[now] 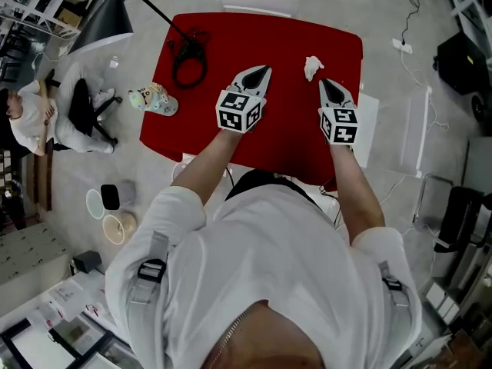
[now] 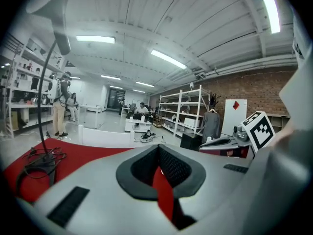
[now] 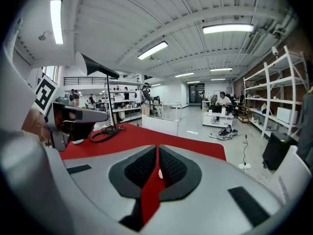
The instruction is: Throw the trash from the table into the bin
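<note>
Red table (image 1: pixel 192 129) spreads below you, with the crumpled white trash (image 1: pixel 312 68) lying just ahead of your right gripper (image 1: pixel 330 83). Its jaws and the left gripper's (image 1: pixel 264 71) are pressed together, empty. The only print is square black-and-white markers. The brick wall (image 2: pixel 274 89) shows in the left gripper view alone.

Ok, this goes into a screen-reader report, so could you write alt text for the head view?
A person holds the left gripper and right gripper, both shut, over a red table. A crumpled white tissue lies near the right one, a black cable further left.
</note>
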The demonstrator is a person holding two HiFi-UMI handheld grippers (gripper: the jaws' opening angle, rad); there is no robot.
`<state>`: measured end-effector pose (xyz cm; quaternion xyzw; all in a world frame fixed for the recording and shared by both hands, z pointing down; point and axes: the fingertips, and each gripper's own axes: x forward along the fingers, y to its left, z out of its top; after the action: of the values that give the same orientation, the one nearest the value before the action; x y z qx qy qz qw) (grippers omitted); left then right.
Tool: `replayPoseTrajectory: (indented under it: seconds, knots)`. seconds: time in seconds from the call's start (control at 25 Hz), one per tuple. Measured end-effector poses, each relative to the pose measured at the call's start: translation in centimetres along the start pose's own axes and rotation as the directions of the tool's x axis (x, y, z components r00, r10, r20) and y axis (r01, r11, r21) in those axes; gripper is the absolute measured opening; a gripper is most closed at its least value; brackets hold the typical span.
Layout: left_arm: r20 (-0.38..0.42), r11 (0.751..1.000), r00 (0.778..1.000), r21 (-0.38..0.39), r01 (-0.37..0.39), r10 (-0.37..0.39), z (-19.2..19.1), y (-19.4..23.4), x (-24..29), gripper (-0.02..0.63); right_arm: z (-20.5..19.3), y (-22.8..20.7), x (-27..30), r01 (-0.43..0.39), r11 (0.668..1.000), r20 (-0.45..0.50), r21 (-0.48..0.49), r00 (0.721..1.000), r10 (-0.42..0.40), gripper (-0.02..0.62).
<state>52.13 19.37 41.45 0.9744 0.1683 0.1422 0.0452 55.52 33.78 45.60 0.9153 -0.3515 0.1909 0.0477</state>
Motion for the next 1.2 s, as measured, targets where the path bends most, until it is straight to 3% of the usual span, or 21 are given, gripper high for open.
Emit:
replayPoseTrajectory:
  seconds: [0.2, 0.52, 0.6, 0.96, 1.08, 1.2]
  knots:
    - [-0.050, 0.999, 0.999, -0.038, 0.018, -0.020, -1.2, 1.7, 3.5, 0.011, -1.1, -1.4, 4.0, -0.022, 1.000, -0.082, -0.018, 0.996, 0.021, 0.018]
    - [-0.110, 0.993, 0.993, -0.116, 0.022, -0.035, -4.1, 4.3, 6.8, 0.011, -4.5, -3.0, 10.2, -0.025, 1.000, -0.232, -0.014, 0.972, 0.021, 0.211]
    - [-0.121, 0.992, 0.992, -0.124, 0.031, -0.046, -4.7, 4.6, 7.5, 0.011, -5.5, -3.5, 11.4, -0.023, 1.000, -0.265, -0.008, 0.964, 0.020, 0.231]
    - [-0.147, 0.986, 0.987, -0.160, 0.044, -0.068, -6.3, 5.7, 8.8, 0.011, -8.5, -4.1, 14.1, -0.003, 0.999, -0.379, -0.034, 0.925, -0.010, 0.230]
    - [-0.151, 0.986, 0.986, -0.162, 0.046, -0.071, -6.3, 5.9, 8.7, 0.011, -8.4, -4.0, 13.9, 0.001, 0.999, -0.386, -0.043, 0.922, -0.018, 0.093]
    - [-0.152, 0.986, 0.986, -0.159, 0.041, -0.065, -6.3, 6.3, 8.4, 0.011, -8.2, -3.7, 13.8, 0.000, 0.999, -0.388, -0.040, 0.921, -0.016, 0.051]
